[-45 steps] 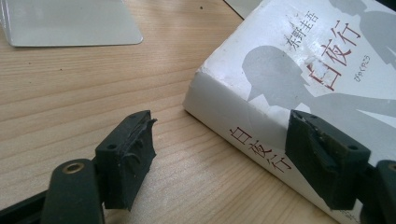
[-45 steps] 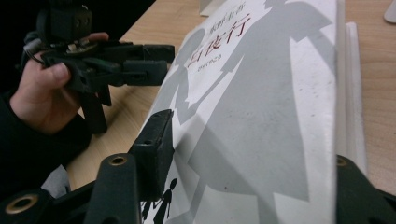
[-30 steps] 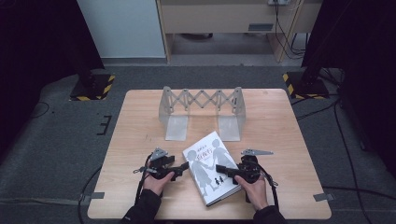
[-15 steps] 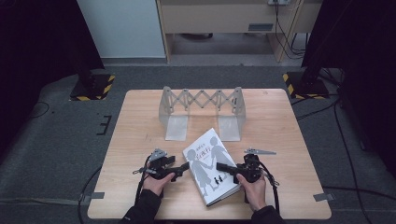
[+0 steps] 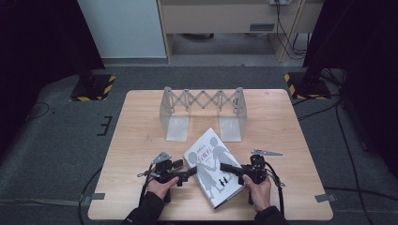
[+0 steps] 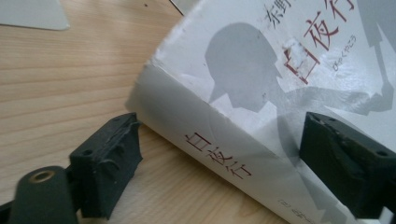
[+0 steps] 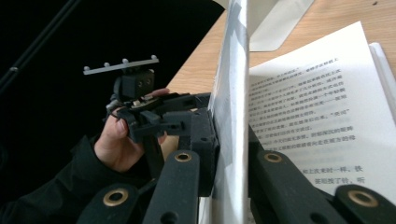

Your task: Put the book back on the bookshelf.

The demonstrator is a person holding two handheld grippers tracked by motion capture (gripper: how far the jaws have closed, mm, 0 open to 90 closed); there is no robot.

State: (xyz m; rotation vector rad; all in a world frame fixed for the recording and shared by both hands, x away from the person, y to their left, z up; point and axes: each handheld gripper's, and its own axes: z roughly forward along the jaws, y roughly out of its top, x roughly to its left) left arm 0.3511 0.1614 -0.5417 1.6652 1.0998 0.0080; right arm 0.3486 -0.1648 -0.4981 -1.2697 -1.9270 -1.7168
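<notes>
On the tabletop (image 5: 141, 140), the right hand-held gripper (image 5: 227, 167) pinched the book (image 5: 213, 171) cover to lift it (pages showed); left hand-held gripper (image 5: 190, 171), spread beside its spine, steadied it.

Even overhead light, dark surroundings, close views slightly soft.

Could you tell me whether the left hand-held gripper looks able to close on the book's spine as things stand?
Probably yes: the left hand-held gripper has just been opening, and the book lies between its pads with nothing in the way.
</notes>
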